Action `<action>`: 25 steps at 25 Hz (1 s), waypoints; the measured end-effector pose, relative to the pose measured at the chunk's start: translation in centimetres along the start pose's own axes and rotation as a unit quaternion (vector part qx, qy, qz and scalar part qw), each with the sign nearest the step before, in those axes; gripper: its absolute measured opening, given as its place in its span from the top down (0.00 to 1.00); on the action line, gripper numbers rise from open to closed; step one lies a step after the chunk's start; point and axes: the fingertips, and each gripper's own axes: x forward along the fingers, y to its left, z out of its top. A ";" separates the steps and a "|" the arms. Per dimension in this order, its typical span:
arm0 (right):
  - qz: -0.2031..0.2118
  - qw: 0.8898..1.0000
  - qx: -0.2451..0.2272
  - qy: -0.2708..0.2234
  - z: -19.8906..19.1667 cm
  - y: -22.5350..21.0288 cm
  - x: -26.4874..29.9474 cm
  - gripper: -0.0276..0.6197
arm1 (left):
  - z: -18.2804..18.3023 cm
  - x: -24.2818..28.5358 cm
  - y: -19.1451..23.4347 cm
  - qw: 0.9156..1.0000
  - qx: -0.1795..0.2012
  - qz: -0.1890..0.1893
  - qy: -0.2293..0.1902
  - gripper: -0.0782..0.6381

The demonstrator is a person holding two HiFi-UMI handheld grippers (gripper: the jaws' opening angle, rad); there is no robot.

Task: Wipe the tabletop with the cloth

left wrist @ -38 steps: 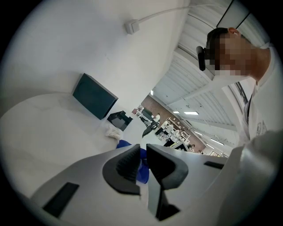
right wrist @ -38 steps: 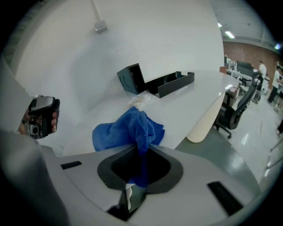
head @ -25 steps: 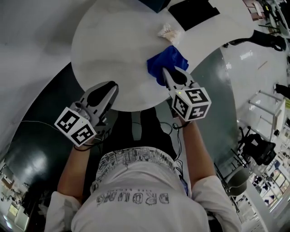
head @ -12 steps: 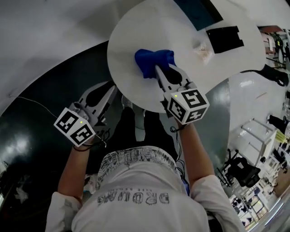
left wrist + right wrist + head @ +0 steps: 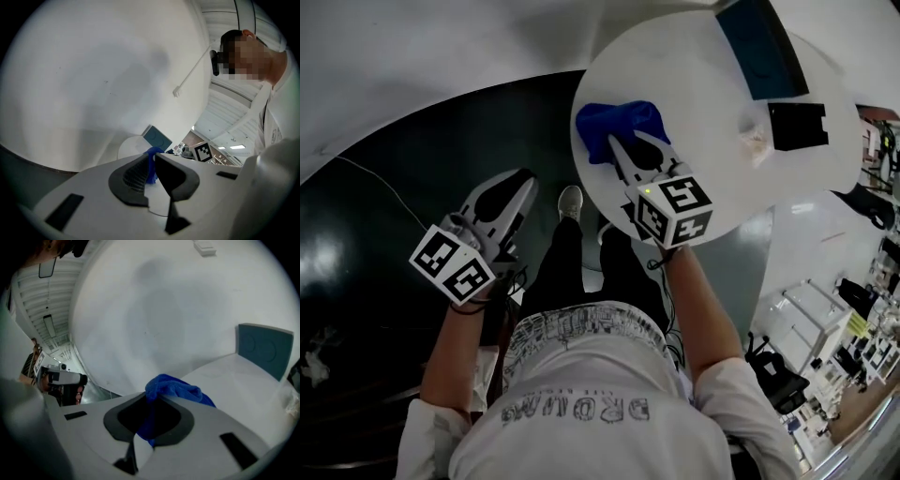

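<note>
Dark floor (image 5: 384, 244) under a round white tabletop (image 5: 712, 192). Your left gripper (image 5: 523, 180) hangs off-table; only its own view shows the jaws drawn together (nothing between). Your right gripper (image 5: 616, 142) pinches the blue cloth (image 5: 619, 120) at the table's left edge, swept there from beside the crumpled paper (image 5: 753, 141).

The cloth (image 5: 619, 127) is strong blue against the white tabletop (image 5: 712, 187), which also bears a dark teal panel (image 5: 764, 52) and a black rectangle (image 5: 799, 125). The left gripper (image 5: 523, 178) and right gripper (image 5: 617, 142) are pale grey with black-lined jaws, each with a white cube (image 5: 675, 208) patterned in black square markers. The floor (image 5: 412, 187) is dark and glossy.
</note>
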 end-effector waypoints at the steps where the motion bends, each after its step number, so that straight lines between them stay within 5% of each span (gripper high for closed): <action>1: 0.000 1.000 0.001 0.011 -0.6 -0.1 0.8 0.89 | 0.0 -0.2 0.4 1.000 -0.002 0.004 -0.001 0.81; 12: -0.023 0.995 -0.009 0.098 -5.3 -3.1 5.3 0.89 | -0.4 -0.5 3.2 0.999 -0.022 0.028 0.000 0.81; 25: -0.053 0.989 0.039 0.129 -9.9 -7.1 0.5 0.89 | -1.5 5.3 -0.5 0.999 -0.004 -0.024 0.048 0.81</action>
